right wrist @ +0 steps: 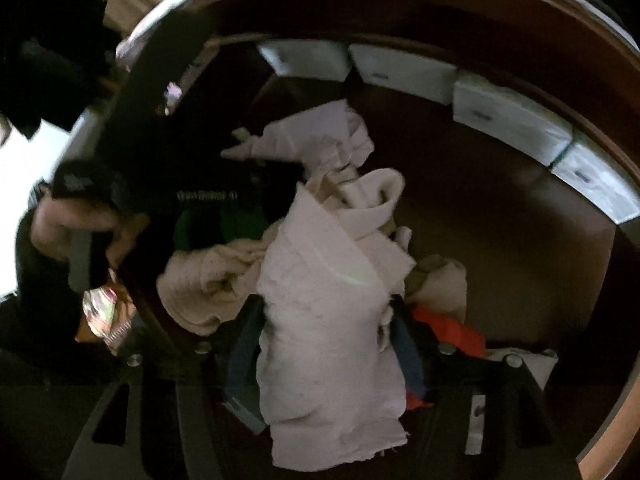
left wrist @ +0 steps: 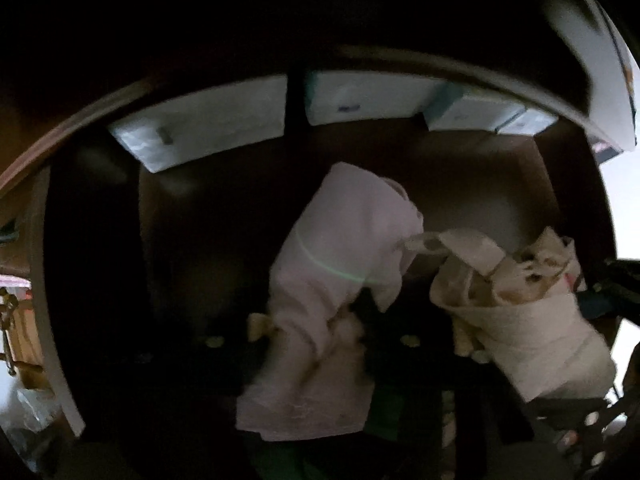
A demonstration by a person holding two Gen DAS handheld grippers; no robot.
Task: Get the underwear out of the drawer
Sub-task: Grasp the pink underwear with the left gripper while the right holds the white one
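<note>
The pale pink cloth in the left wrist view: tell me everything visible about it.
The pale pink cloth is soft, creased fabric, probably underwear, bunched and hanging lengthwise over the dark drawer floor. Its lower end lies between the left tongs, which appear closed on it, though the picture is dark and blurred. A cream patterned garment lies beside it on the right.

Left gripper (left wrist: 320, 344) hidden under underwear (left wrist: 340, 260)

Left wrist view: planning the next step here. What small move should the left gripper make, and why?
Probably lift straight up: the left gripper looks closed on the pink garment, whose free end lies on the drawer floor, short of the white boxes.
</note>
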